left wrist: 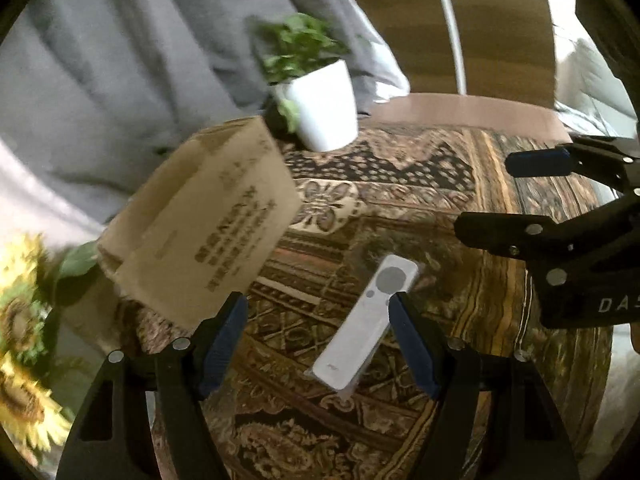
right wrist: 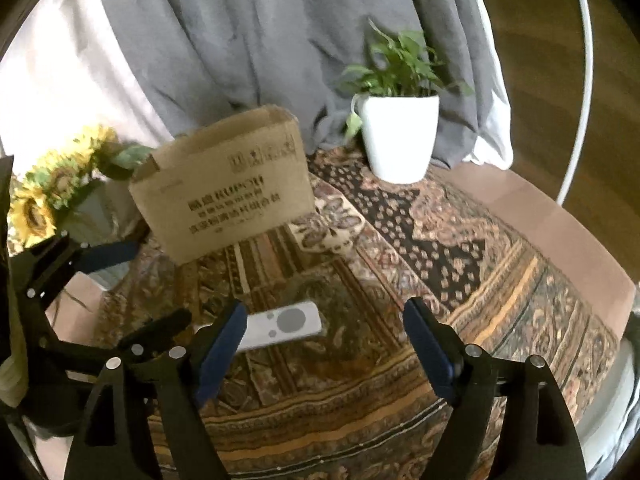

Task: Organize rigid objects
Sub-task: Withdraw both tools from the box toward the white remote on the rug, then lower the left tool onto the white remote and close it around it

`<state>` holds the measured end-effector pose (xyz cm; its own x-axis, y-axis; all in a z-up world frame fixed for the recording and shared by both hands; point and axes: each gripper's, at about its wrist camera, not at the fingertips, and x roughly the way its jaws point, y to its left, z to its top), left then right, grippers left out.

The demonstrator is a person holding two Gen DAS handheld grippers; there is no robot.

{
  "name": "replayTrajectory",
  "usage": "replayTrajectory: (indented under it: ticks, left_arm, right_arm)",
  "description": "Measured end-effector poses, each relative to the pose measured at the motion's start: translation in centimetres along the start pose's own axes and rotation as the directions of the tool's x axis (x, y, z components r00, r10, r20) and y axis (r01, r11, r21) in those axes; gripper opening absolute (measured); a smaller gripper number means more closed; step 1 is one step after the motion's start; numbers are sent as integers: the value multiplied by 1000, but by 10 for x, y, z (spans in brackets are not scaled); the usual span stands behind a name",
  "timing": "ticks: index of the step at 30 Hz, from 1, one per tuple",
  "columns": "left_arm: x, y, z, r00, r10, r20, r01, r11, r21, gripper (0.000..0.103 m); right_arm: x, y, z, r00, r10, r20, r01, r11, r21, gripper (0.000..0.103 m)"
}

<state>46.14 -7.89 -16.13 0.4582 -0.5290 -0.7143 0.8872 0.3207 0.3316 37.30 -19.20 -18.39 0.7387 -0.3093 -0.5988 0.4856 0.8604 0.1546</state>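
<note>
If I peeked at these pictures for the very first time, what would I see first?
Probably the white remote lying flat on the patterned rug, right in front of the open left hand-held gripper. Behind it stands a brown cardboard box with printed writing. A green plant in a white pot sits further back, and yellow sunflowers peek in at the left edge.

remote [right wrist: 286, 326] on cloth [right wrist: 400, 380], box [right wrist: 228, 188] behind, perhaps open
</note>
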Motion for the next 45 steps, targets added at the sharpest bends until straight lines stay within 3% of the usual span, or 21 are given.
replayTrajectory:
  ticks: [11,15,23,39,45]
  left_arm:
    - [48,-11,-15,993,-118,-28,120,987,109,65]
    - [63,-12,-20,987,-148,-56,154,981,114,58]
    - [86,-16,-23,978,-194,-82,203,970,136,53]
    - [101,-16,-21,955,-281,-90,292,947,136,52]
    - [108,-4,-20,923,-369,-104,376,925,52,45]
  right_arm:
    - [32,-4,-31,996,-73,-53,76,996,49,82]
    - [45,-2,-38,993,-84,-84,88,996,36,82]
    - [59,-2,-46,987,-124,-98,128,991,27,82]
    - [79,-3,-53,984,-127,-126,128,992,2,82]
    - [83,-2,-54,983,-127,-128,128,992,0,82]
